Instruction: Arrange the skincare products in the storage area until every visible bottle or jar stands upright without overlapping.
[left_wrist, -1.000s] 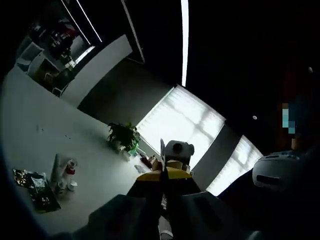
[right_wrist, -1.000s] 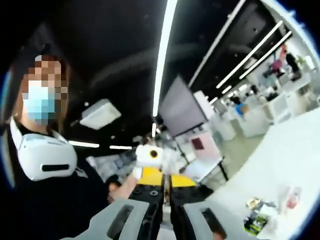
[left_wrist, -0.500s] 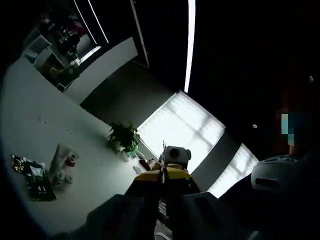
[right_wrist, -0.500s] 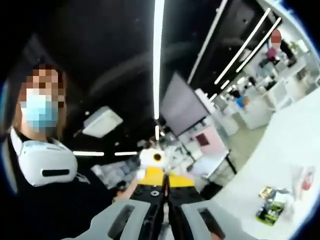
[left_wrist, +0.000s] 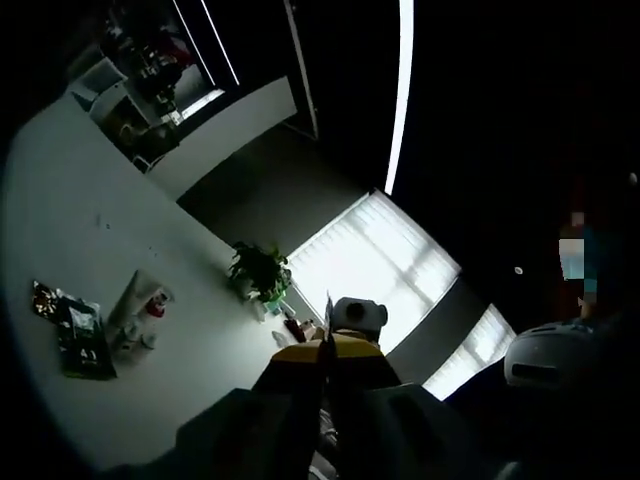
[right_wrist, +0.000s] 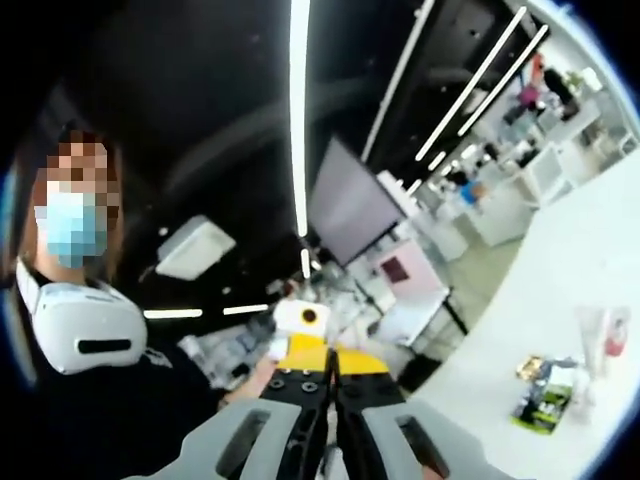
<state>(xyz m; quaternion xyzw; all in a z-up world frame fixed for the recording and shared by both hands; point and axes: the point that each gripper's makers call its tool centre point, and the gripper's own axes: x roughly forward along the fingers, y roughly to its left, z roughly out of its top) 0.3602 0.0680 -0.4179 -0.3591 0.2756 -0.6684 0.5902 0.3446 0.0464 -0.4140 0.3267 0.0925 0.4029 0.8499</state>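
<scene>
My left gripper view is mostly dim: the ceiling reads near black, cut by one thin ceiling light strip (left_wrist: 402, 95) that burns pure white. The strongest light comes from the blinded window (left_wrist: 375, 268), blown out so its slats barely register. Just left of that window, the potted plant (left_wrist: 262, 272) is a backlit silhouette. The white table (left_wrist: 60, 210) catches a soft grey sheen and bends hard toward the edge.

My right gripper view is brighter. Its long ceiling strip (right_wrist: 298, 110) glares and bows with the fisheye. Right of that strip the office is washed out and smeared. The packets on the tabletop (right_wrist: 545, 392) are soft, without readable detail.
</scene>
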